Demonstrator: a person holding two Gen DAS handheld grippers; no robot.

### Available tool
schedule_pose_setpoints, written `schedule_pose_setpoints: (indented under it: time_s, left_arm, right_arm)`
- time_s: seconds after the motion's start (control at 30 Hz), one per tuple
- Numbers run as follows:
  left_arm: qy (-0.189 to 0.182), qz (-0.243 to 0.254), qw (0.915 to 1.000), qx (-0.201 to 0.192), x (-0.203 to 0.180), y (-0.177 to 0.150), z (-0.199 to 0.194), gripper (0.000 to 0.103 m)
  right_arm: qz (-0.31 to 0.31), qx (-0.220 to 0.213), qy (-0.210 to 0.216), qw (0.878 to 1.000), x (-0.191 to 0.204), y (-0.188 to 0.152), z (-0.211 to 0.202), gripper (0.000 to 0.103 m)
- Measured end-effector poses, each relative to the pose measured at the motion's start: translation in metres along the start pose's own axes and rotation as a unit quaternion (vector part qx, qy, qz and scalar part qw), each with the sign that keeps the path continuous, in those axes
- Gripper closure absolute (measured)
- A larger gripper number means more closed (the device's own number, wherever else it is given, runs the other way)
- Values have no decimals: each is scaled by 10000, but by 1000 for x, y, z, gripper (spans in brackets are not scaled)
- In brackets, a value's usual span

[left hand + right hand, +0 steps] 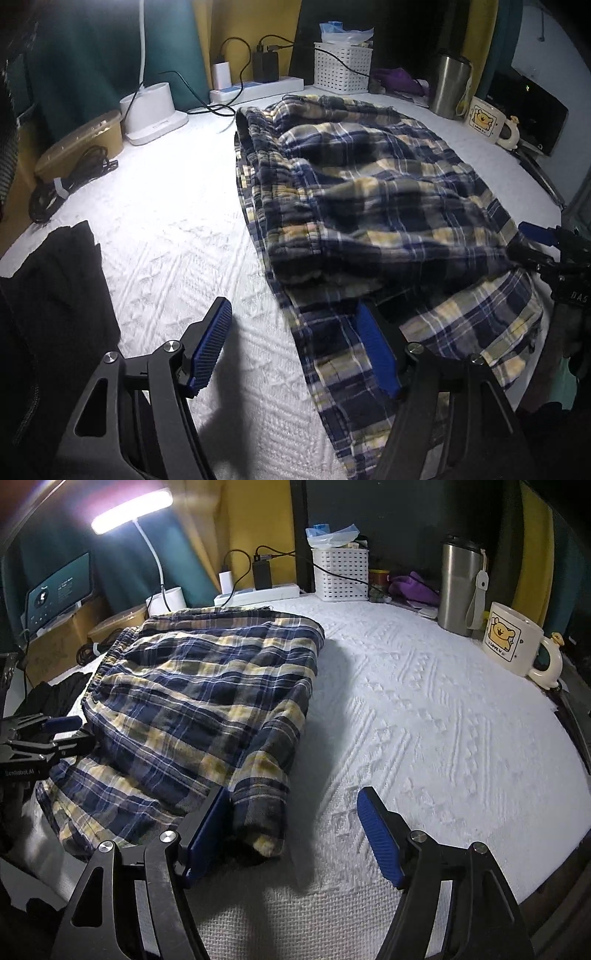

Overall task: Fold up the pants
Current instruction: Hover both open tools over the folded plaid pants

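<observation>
Left wrist | plaid pants (362, 206) near hem cut off | far corner dark

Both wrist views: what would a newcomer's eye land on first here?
The plaid pants, folded into a thick bundle on the white textured cover, dominate both views. Next comes the lit desk lamp glaring at the back left. Both open grippers, left gripper and right gripper, flank the bundle's near end.

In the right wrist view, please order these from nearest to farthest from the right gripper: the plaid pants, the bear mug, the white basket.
From the right gripper:
1. Plaid pants, touching its left finger, on the left.
2. Bear mug, far right.
3. White basket, at the back, centre.
</observation>
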State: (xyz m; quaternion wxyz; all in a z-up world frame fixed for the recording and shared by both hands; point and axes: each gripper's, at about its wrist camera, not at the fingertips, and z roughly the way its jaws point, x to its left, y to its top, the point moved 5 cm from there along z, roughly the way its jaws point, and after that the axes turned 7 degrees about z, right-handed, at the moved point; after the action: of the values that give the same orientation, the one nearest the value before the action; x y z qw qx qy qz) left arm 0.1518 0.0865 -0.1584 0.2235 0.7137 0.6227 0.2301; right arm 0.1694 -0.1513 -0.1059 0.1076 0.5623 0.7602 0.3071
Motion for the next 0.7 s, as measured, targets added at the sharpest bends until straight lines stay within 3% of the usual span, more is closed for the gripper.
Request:
schedule_pose_setpoints:
  time_s: [0.37, 0.5, 0.7]
  left_arm:
    - [63, 117, 9999, -58, -2, -9, -7, 33]
    - [-90, 98, 9999, -67, -4, -11, -13, 33]
    - [-250, -6, 9986, -463, -6, 0, -39, 33]
  right_arm:
    - [-105, -45, -11, 9999, -7, -14, -12, 27]
    - [-76, -47, -6, 10000, -10, -18, -16, 26]
    - [180, -21, 110, 9998, -18, -12, -24, 26]
